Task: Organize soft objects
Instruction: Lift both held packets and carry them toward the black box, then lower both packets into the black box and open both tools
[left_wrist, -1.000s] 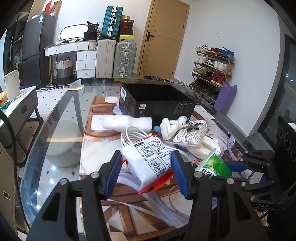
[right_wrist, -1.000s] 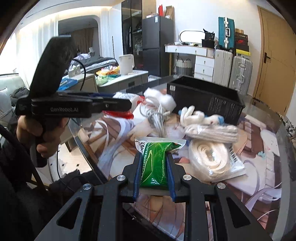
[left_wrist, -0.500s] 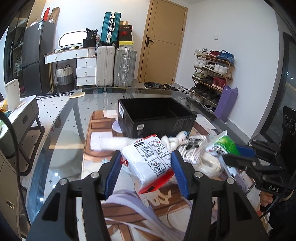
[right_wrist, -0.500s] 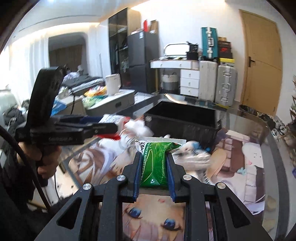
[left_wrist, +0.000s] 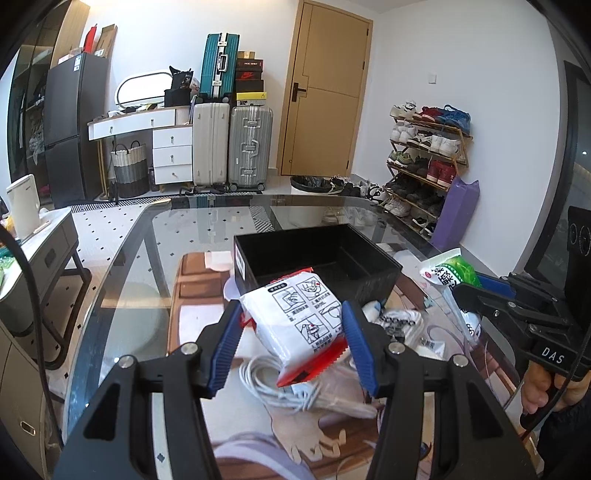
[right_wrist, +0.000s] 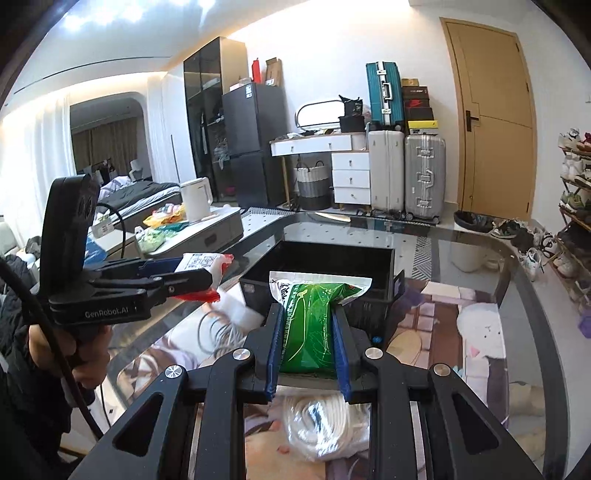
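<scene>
My left gripper (left_wrist: 291, 334) is shut on a white tissue pack with a red end (left_wrist: 301, 325), held in the air just in front of the open black box (left_wrist: 295, 245). My right gripper (right_wrist: 308, 334) is shut on a green and white soft packet (right_wrist: 314, 325), lifted before the same black box (right_wrist: 376, 254). In the right wrist view the left gripper (right_wrist: 201, 277) shows at the left with the tissue pack (right_wrist: 201, 264). The green packet (left_wrist: 448, 273) also shows at the right of the left wrist view.
On the glass table (left_wrist: 155, 258) with its printed mat lie a white cable coil (left_wrist: 273, 384), bagged white socks (left_wrist: 400, 323) and a bagged white rope bundle (right_wrist: 325, 421). A person's hand (right_wrist: 79, 350) holds the left handle. Suitcases (left_wrist: 231, 142), a shoe rack (left_wrist: 424, 162) and a door stand behind.
Both grippers have risen off the table with their packs and moved toward the black box, which now fills more of each view. The right wrist has rolled a little.
</scene>
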